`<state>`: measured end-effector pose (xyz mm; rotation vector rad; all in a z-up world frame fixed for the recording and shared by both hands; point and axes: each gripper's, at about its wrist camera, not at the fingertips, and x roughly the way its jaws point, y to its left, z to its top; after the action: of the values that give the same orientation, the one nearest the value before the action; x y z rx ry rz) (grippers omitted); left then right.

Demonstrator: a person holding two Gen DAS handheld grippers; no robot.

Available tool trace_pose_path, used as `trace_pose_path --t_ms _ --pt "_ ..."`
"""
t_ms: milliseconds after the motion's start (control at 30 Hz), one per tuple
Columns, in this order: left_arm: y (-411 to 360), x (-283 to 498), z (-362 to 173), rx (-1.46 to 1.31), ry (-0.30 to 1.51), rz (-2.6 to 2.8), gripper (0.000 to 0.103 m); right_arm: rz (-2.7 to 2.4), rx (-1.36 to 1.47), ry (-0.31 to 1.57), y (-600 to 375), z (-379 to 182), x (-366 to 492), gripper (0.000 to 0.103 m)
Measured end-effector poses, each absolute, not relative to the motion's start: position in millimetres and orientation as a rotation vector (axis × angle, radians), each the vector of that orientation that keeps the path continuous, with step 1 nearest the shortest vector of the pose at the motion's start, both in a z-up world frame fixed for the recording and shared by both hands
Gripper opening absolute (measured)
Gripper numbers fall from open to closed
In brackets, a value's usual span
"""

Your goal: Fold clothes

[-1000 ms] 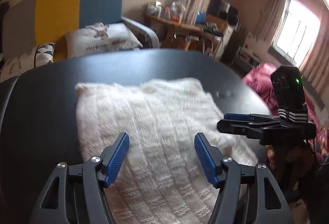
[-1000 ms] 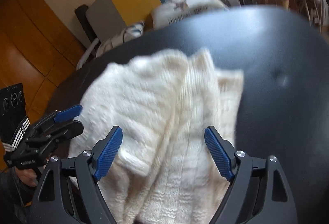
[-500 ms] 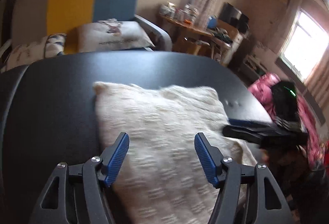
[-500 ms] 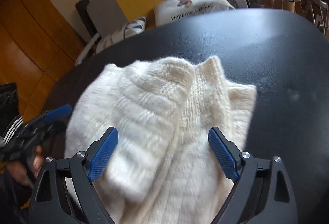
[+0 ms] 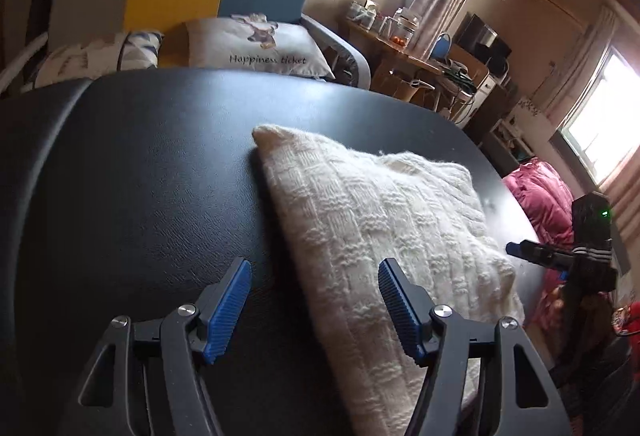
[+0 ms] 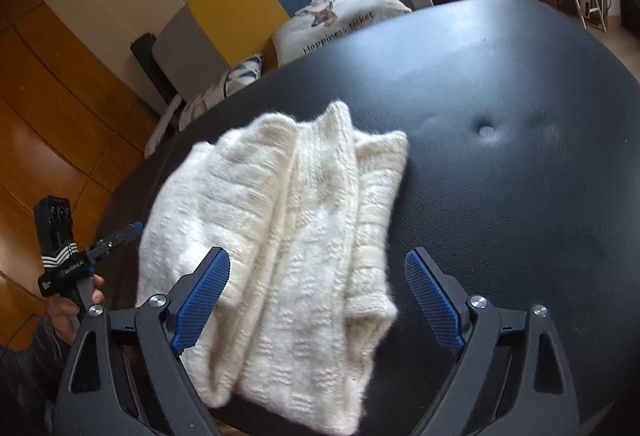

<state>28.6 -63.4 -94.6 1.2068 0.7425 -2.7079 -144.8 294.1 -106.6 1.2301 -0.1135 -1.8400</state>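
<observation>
Sweater [image 6: 280, 232], cream knit, lay on the black table [image 6: 500, 163] as a compact bundle with several layers doubled over one another, close to the table's near edge. That arrangement fitted either a fold awaiting a last tuck or a finished fold; the views did not settle which, so no further move could be prescribed with confidence.

Left gripper [image 5: 314, 300] hovered over the sweater's left edge, jaws spread wide, holding nothing. Right gripper [image 6: 318, 300] hovered over the sweater's near end, jaws likewise wide apart and empty; the knit showed between the fingers but was not pinched.

Containers: none stood on the table beside the sweater. Jars [image 5: 394, 23] sat on a desk well beyond the table; their contents were too small to make out.
</observation>
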Motion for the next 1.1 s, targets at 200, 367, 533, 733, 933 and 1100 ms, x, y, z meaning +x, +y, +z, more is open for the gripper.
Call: trace_pose_path --t_ms 200,367,533,733,933,1100 --pt "-71.0 24.8 -102.9 1.248 0.861 -2.667 0.069 -1.789 1.274 -0.119 290.6 -120.9 -155.0 0.092" --pt "-76.2 21.3 -109.1 1.280 0.938 -2.632 0.070 -1.706 1.298 -0.150 290.6 -131.0 -150.3 0.092" --pt "-72.7 20.7 -101.3 1.289 0.825 -2.661 0.071 -1.697 1.319 -0.134 288.9 -135.7 -149.9 0.092" --pt "-75.5 34.2 -96.6 1.289 0.755 -2.687 0.071 -1.729 1.324 -0.099 269.8 -131.7 -152.4 0.092" --pt "-90.8 54.4 -96.3 1.219 0.829 -2.691 0.071 -1.715 1.332 -0.089 272.8 -131.7 -147.3 0.099" --pt "-103.6 71.2 -96.1 1.159 0.889 -2.693 0.071 -1.714 1.349 -0.102 286.7 -128.3 -143.9 0.100"
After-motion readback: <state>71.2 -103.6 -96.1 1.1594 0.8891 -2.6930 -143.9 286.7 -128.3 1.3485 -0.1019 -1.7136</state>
